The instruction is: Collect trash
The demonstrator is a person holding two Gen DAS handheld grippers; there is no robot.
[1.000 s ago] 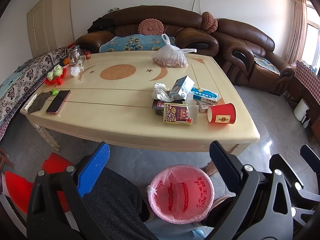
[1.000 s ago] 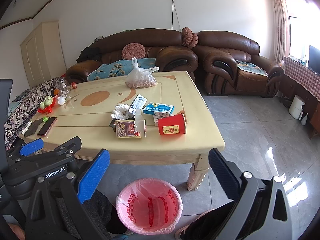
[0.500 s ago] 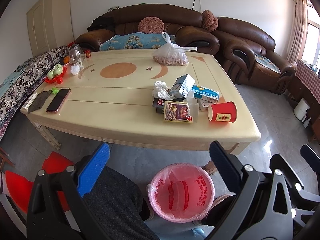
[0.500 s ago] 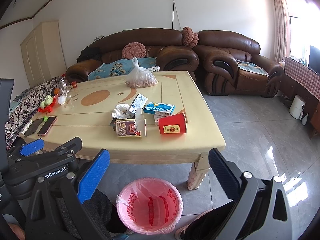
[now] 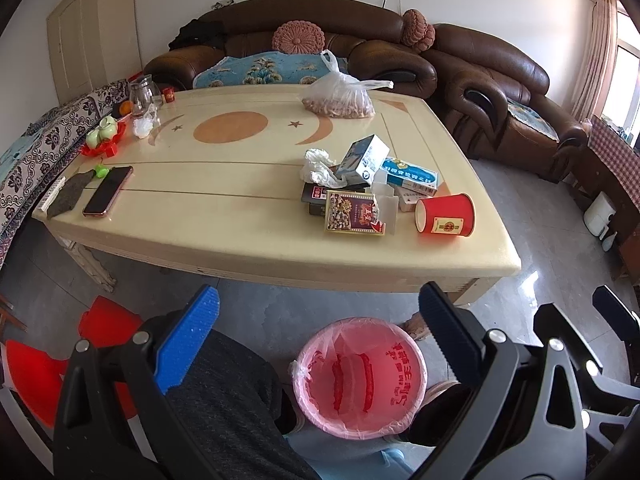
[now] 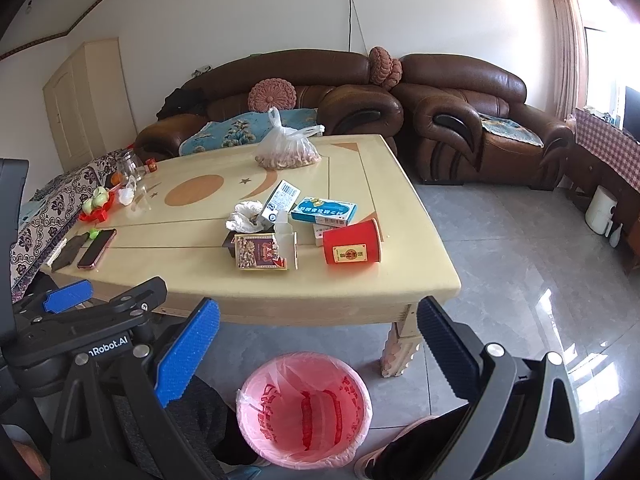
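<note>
Both tools stand wide open and carry nothing. Compared with a second ago almost nothing has changed: the left tool [image 5: 316,316] and the right tool [image 6: 316,320] have only crept a shade toward the counter [image 5: 240,236], and every item on it lies where it lay. My judgement is that collection has not begun; this is the approach, with no piece yet picked out.

Reading left to right across the counter in the left wrist view: a phone [image 5: 107,190] lies flat near the left edge, plainly not rubbish, and well apart from the litter. Right of centre sits the cluster that matters. A crumpled white wrapper [image 5: 318,166] rests against a tilted white-and-blue carton [image 5: 365,159], which leans on the pile. Just in front lies a flat printed packet [image 5: 352,212], overlapping a dark box beneath it. Beside that, a blue box [image 5: 410,176] lies flat, and furthest right a red paper cup [image 5: 445,214] lies on its side, mouth toward the cluster, near the front edge. A tied bag of nuts [image 5: 340,98] stands apart toward the sofa side.

Below the front edge, on the floor between the person's feet, the pink-lined bin [image 5: 359,376] stands open and looks empty. The cup, being nearest the right tool and clear of the heap, looks the easiest first take; a round, light cup may roll if nudged.
</note>
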